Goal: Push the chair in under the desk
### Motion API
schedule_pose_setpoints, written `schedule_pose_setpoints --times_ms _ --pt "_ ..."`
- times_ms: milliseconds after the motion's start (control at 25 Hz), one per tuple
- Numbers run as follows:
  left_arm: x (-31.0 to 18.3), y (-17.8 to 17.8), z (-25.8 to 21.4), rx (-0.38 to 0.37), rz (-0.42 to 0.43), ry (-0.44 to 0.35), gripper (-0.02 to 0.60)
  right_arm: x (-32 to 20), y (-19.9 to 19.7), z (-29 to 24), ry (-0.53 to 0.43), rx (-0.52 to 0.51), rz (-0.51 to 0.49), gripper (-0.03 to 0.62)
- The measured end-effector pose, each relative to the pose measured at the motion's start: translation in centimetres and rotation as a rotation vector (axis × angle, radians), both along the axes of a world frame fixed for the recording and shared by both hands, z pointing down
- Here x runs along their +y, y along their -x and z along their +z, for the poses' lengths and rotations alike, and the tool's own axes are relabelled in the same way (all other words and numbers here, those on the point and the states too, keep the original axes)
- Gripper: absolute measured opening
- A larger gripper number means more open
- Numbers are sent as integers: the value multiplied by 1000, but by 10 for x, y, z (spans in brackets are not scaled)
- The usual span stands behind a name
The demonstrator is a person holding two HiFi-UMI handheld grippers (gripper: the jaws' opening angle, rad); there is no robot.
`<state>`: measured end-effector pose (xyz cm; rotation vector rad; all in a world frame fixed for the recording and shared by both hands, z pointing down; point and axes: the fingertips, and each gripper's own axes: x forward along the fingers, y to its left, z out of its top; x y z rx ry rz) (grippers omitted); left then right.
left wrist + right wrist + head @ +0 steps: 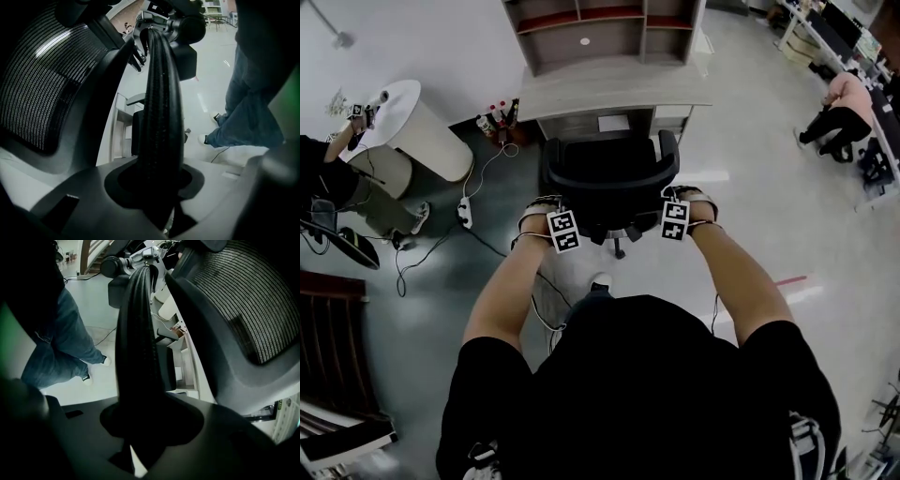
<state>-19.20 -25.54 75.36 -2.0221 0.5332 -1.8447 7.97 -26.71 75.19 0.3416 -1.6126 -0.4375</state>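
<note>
You're mid-push, I judge: the chair (609,173) stands square to the bench (609,94), its front at the knee opening and the seat not yet under. Your left hand-held gripper (548,217) is pinched on what looks like the top edge of the chair's back, though the close view is dark. Your right hand-held gripper (682,208) pinches the same edge further along. Next, drive both hands forward evenly so the chair rolls straight and its armrests (668,155) clear the bench's sides. Your left arm (502,300) and right arm (741,272) reach forward almost straight, wrists tipped steeply down.
</note>
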Motion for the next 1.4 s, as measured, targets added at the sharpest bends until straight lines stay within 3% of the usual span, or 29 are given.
schedule_pose_setpoints --times_ms 440,1400 --pt "1 41 0 1 -35 -12 112 -7 41 1 -9 -2 -33 126" --pt "-43 55 -2 6 -37 -25 117 -52 55 1 -12 -3 -34 126"
